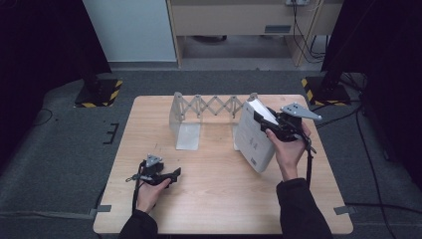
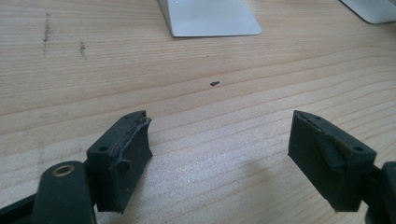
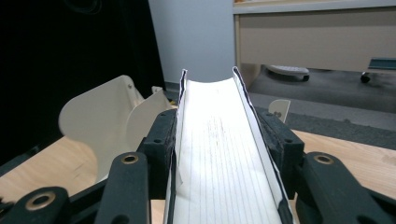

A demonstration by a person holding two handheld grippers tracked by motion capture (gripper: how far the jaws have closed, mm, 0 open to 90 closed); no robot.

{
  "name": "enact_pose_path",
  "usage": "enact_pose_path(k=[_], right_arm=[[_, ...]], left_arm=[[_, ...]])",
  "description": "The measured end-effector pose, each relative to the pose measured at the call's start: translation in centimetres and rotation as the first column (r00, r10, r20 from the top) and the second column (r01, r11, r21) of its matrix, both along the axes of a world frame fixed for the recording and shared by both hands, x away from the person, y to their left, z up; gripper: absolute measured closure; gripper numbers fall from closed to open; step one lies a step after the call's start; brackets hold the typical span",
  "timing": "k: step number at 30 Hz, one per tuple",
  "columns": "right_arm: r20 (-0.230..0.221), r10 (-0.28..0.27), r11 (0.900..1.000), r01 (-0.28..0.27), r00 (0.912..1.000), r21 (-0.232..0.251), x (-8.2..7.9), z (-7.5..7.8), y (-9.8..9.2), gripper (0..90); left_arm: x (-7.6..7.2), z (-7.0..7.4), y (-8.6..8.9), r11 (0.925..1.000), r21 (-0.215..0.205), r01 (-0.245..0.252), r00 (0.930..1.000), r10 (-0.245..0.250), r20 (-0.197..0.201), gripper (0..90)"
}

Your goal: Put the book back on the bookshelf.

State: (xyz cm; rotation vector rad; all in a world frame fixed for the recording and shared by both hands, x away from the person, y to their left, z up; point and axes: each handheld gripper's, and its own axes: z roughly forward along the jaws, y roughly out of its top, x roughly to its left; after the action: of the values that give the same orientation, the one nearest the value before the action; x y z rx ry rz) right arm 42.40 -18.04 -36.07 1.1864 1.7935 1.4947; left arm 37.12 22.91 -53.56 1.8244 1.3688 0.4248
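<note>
High view: right gripper (image 1: 266,125) clamps book (image 1: 253,137) upright for rack (image 1: 211,106); left gripper (image 1: 171,175) wide, empty, resting on table (image 1: 219,199).

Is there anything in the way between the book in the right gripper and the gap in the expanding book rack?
Nothing visible does. The right gripper holds the book tilted against the rack's right end plate. The gap beside the rack's left end plate shows bare table.
</note>
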Motion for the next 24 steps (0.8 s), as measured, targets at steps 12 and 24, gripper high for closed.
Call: enact_pose_path(k=[12, 24], right_arm=[[-0.010, -0.063, 0.998, 0.063, 0.9979, 0.004, 2.7, 0.1, 0.6, 53.3], [-0.014, -0.113, 0.994, 0.113, 0.9935, -0.001, 5.1, -0.6, 2.5, 53.3]], left_arm=[[0.0, 0.0, 0.0, 1.0000, -0.002, 0.001, 1.0000, -0.001, -0.001, 20.2], [0.0, 0.0, 0.1, 1.0000, 0.000, 0.003, 1.0000, -0.003, -0.002, 20.4]])
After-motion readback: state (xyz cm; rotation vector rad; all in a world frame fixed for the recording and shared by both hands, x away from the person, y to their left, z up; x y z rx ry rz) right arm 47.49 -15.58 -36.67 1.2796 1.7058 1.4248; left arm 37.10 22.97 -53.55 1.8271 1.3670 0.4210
